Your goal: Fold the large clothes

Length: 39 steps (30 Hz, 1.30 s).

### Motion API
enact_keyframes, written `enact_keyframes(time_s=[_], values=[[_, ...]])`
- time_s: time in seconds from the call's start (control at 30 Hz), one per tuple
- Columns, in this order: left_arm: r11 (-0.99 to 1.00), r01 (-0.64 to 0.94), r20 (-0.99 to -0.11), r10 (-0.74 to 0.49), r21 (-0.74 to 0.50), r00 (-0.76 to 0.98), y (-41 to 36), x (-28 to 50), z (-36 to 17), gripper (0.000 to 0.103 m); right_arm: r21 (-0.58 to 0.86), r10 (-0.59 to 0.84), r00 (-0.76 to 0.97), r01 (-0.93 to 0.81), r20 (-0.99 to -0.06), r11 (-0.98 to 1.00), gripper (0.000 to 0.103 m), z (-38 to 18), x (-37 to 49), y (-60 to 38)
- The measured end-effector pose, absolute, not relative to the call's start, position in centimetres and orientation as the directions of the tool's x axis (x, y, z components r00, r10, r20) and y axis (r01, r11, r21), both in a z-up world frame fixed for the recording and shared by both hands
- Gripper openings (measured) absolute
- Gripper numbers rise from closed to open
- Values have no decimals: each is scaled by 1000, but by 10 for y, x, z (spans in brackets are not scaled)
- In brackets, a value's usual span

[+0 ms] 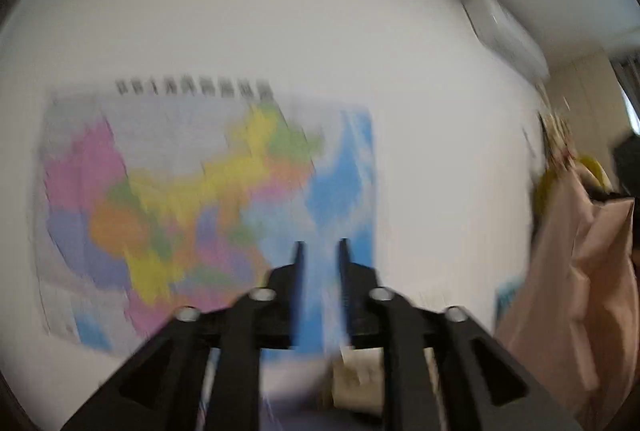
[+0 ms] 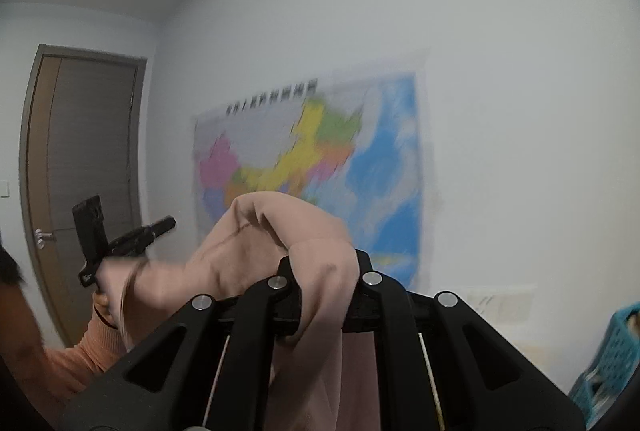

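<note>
Gripping a fold of the pink garment [image 2: 256, 251] in my right claw [image 2: 324, 271], I have the jaws clamped tight on the cloth — it bunches over the fingers and hangs down between the arms. My left claw [image 1: 320, 251] points at the wall map [image 1: 200, 199], jaws a little apart with nothing between them — the garment hangs well off to its right.

- Soft, even, fairly dim indoor light; no glare or hard shadows.
- Motion blur smears the wall map [image 1: 208, 207] in both views.
- Fisheye bending, with dark corners around each round picture.
</note>
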<state>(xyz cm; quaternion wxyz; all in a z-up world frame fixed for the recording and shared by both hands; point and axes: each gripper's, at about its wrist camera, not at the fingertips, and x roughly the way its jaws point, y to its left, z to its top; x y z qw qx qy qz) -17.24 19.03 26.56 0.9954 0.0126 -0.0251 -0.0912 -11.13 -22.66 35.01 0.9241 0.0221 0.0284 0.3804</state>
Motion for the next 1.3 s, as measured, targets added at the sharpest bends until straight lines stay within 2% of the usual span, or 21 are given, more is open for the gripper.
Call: enact_keyframes(time_s=[0.03,0.13,0.2,0.23,0.27,0.33,0.37,0.4,0.53,0.57,0.63,0.7,0.73,0.77,0.8,0.83,0.87,0.9,1.03,1.2,1.3], values=[[977,213,6,-213,35,977,186,-174,253,26,74,718,692,-714,-68,696,7,340,-107,-214],[913,406,-207,-393,26,896,177,-155,176,35,97,728,674,-722,-123,685,7,316,-98,-190],[871,491,-270,-473,-1,839,167,-157,135,47,108,725,674,-718,-141,688,7,309,-94,-180],[851,524,-293,-505,-13,812,162,-156,116,49,108,718,679,-711,-155,695,7,305,-92,-176],[825,564,-300,-546,-32,782,160,-156,106,55,106,711,685,-704,-163,702,7,301,-91,-174],[777,626,-296,-615,-70,731,152,-163,85,58,126,715,677,-705,-175,698,7,296,-88,-173],[759,648,-289,-634,-56,717,146,-173,81,65,129,711,680,-700,-180,702,7,294,-86,-171],[752,659,-268,-641,-30,719,141,-181,76,78,138,711,680,-698,-182,703,7,292,-84,-169],[713,699,-231,-673,51,703,112,-194,69,91,144,718,666,-706,-201,694,8,284,-76,-155],[719,692,-237,-662,66,711,97,-202,64,97,142,720,663,-707,-205,693,8,282,-77,-153],[734,671,-271,-628,105,729,74,-204,49,97,139,724,657,-713,-210,687,8,279,-79,-149],[777,610,-339,-538,154,772,55,-185,36,97,139,723,658,-712,-210,688,8,277,-81,-148],[792,582,-374,-492,182,786,47,-177,27,95,141,727,654,-715,-211,684,8,278,-80,-149],[803,562,-391,-461,198,796,44,-173,20,81,143,728,652,-716,-212,684,8,278,-79,-148],[811,547,-408,-437,206,802,44,-168,15,44,143,726,654,-715,-212,685,8,278,-81,-149],[822,540,-433,-426,183,794,50,-160,15,22,141,726,654,-714,-214,685,8,278,-83,-150],[834,535,-443,-432,134,785,61,-152,18,8,131,718,662,-709,-216,693,8,278,-87,-152],[846,527,-435,-446,81,783,76,-147,24,8,128,713,669,-704,-211,699,8,279,-90,-155],[902,431,-275,-424,-39,863,154,-149,83,7,143,720,671,-707,-175,693,8,288,-107,-176],[927,371,-115,-375,-60,920,211,-178,167,6,127,751,655,-741,-84,660,8,314,-147,-202],[936,351,-27,-351,-4,936,219,-208,213,7,113,774,632,-767,-37,632,8,330,-174,-213]])
